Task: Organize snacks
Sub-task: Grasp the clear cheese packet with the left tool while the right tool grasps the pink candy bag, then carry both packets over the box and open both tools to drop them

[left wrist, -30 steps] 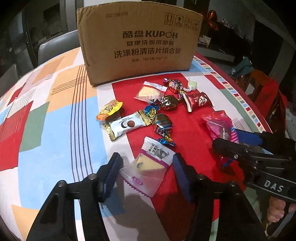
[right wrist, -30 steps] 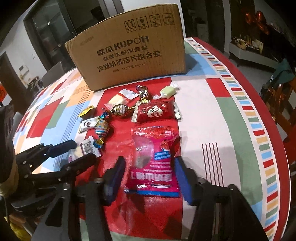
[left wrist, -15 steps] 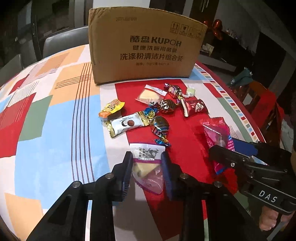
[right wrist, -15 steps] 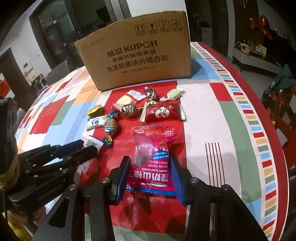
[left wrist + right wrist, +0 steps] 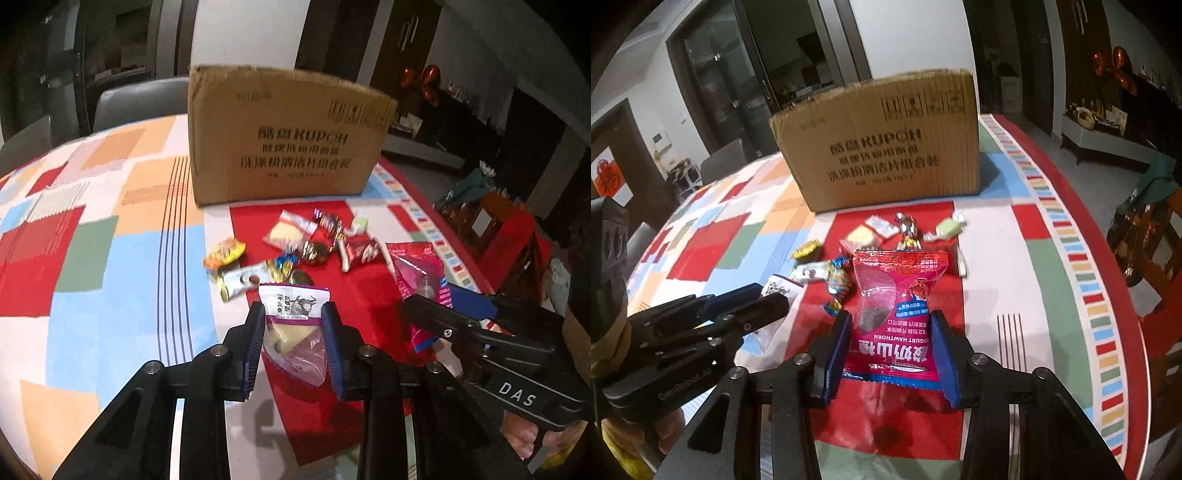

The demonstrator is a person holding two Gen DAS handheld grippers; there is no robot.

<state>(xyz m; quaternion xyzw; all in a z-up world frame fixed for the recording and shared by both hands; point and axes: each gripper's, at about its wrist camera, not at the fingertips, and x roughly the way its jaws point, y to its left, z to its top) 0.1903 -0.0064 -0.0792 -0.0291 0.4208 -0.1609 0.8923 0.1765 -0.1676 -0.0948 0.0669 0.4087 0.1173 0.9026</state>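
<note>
The left gripper [image 5: 294, 343] was clamped on a clear pouch [image 5: 293, 325] with a white top bearing a bull's head, its blue pads pressing the pouch's two side edges. The pouch stood upright between the pads, a pale yellow wedge visible inside it, and its lower corner hung clear of the bench [image 5: 110, 266].

The right gripper [image 5: 891, 354] was clamped on a pink packet [image 5: 897, 306], gripping its lower part from both sides. The packet's printing read upside down in the right wrist view, and its sealed top edge pointed away toward the box [image 5: 886, 147]. Whether its far end still touched the bench could not be told. In the left wrist view the same packet [image 5: 419, 271] showed beyond the right gripper's black frame.

The cardboard box stood at the far side of the bench, printed face toward the cameras. Between it and the grippers, on a red patch of the patterned cloth [image 5: 1052, 266], lay the loose snacks: a yellow wrapper [image 5: 225, 254] at the left, a white bar [image 5: 242, 280] just beside it, foil candies [image 5: 314, 251] in the middle, a pale wedge packet [image 5: 288, 230] nearer the box, a small green sweet [image 5: 947, 227] at the right, and a red packet [image 5: 360, 253] close to the pink one.

A grey chair [image 5: 136, 99] stood behind the bench at the left. Fingers [image 5: 524, 439] of the person's hand showed under the right gripper's handle.
</note>
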